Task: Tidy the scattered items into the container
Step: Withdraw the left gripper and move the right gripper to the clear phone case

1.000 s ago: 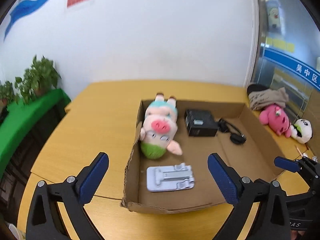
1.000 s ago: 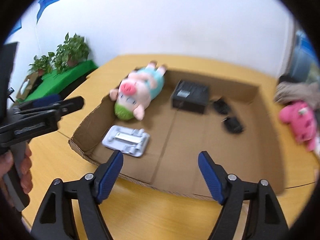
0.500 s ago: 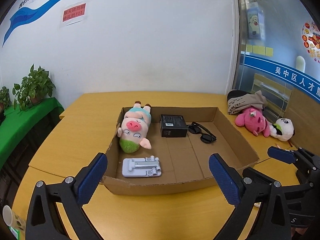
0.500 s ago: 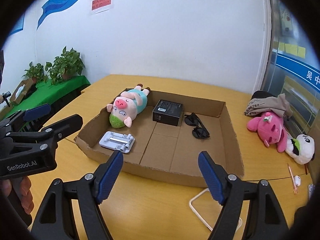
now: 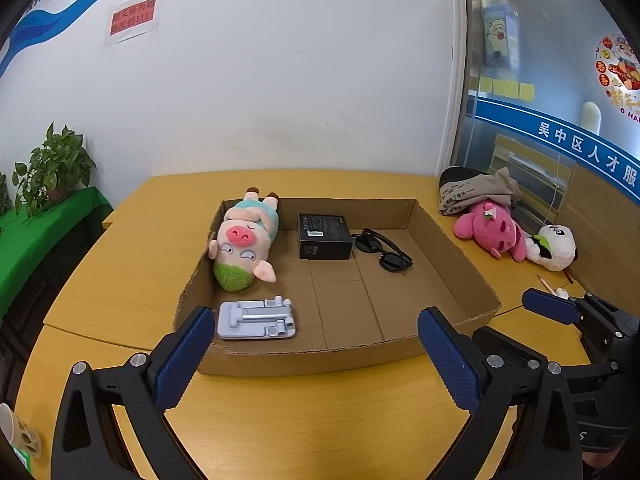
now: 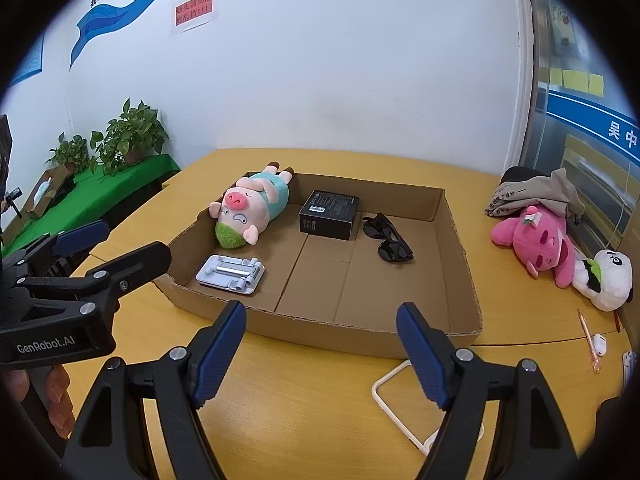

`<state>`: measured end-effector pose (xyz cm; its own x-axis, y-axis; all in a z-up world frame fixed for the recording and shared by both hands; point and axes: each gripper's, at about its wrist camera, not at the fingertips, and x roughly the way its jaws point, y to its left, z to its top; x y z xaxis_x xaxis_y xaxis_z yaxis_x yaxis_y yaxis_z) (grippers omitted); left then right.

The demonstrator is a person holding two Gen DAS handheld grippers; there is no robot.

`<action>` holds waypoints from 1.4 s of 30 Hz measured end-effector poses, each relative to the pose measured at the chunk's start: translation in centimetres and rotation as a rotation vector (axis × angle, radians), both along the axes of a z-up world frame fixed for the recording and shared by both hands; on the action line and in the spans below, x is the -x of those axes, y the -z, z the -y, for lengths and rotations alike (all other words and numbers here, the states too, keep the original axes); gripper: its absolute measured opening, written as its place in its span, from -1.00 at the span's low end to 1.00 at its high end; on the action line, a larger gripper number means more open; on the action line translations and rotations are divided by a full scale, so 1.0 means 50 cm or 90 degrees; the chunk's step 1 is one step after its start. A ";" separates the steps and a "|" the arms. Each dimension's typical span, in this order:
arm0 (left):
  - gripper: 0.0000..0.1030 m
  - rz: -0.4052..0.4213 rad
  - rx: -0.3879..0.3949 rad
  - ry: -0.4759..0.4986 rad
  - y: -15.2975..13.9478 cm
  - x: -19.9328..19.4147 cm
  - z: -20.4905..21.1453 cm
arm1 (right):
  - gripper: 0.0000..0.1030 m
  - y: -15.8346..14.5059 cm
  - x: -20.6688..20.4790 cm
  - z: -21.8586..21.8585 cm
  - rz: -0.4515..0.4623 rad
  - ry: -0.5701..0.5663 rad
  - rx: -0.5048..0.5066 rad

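Left gripper [image 5: 312, 344]: jaws wide apart, nothing between them, hanging over the near edge of the desk [image 5: 120, 280]. Right gripper [image 6: 322, 346]: jaws likewise spread wide and empty, above bare desk at the 6 o'clock side of the box. Fingers [image 6: 60, 400] of a hand seen wrapped round the left handle at 8 o'clock in the right view; rest of the person out of frame.

Just beyond both pairs of jaws, a shallow cardboard box [image 5: 472, 276], long axis running 9 to 3 o'clock across the desk, near wall partly covered by the pads. Inside, at 9 o'clock, a plush pig [image 5: 244, 240] lying on its back, long axis roughly 12 to 6, green-topped head toward 6 and feet over the far wall at 12. Below it, toward 7 o'clock, a grey phone stand [image 5: 256, 318], folded flat, long side 9 to 3. Near the far wall, a black box [image 5: 324, 236] lying flat. Right beside it, toward 3 o'clock, black sunglasses [image 5: 382, 250], lenses lined up from 11 to 5.

Outside the box, at 3 o'clock on the desk: a pink plush [image 6: 536, 240] touching a panda plush [image 6: 608, 280], with bundled cloth [image 6: 532, 196] behind. At 5 o'clock in the right view, a white phone case [image 6: 390, 384], mostly hidden by the right jaw; a thin pen [image 6: 588, 340] and a small white object beside it, too small to identify.
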<state>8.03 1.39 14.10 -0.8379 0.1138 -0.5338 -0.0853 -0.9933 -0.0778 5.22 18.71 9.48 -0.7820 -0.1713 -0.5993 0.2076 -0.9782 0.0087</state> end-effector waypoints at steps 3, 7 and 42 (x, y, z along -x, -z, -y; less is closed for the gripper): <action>0.99 0.001 0.005 -0.002 0.000 0.002 -0.011 | 0.50 0.002 0.001 -0.008 0.003 -0.003 0.008; 0.99 0.007 0.008 -0.001 0.005 0.005 -0.026 | 0.50 0.010 0.006 -0.021 0.011 -0.004 0.020; 0.60 0.293 0.007 0.241 0.265 0.171 -0.296 | -0.53 0.301 -0.025 -0.333 0.204 0.136 0.022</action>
